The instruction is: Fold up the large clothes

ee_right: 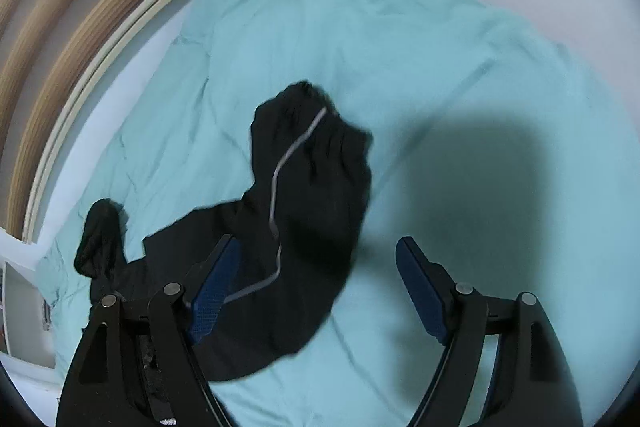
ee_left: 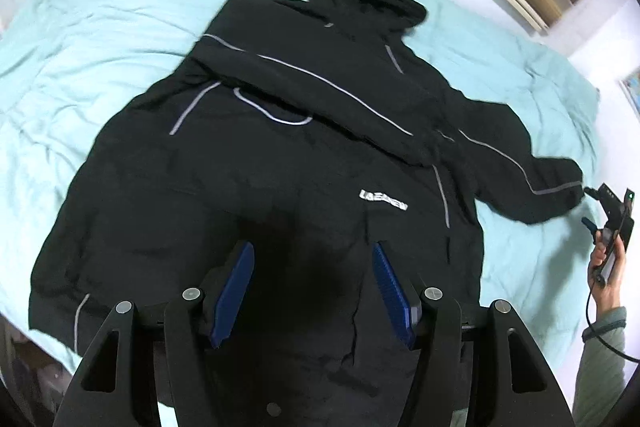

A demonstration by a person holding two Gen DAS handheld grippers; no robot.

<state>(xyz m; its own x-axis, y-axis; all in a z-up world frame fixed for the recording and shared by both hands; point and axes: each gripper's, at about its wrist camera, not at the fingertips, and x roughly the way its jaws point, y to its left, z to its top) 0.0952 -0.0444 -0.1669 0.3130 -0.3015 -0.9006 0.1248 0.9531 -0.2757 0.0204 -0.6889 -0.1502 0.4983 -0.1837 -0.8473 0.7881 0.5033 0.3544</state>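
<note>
My left tool [ee_left: 312, 291] hangs spread and empty over the black jacket [ee_left: 280, 187], laid flat on the bed [ee_left: 100, 47]. Only my right view isolates the sleeve [ee_right: 312, 187]; my right tool [ee_right: 316, 291] stands spread, gripping nothing.

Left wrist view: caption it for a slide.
Open left gripper above black jacket with grey piping, one sleeve folded across, on light blue bedding.

A small white logo on the black jacket [ee_left: 260, 211] chest is too blurred to read
</note>
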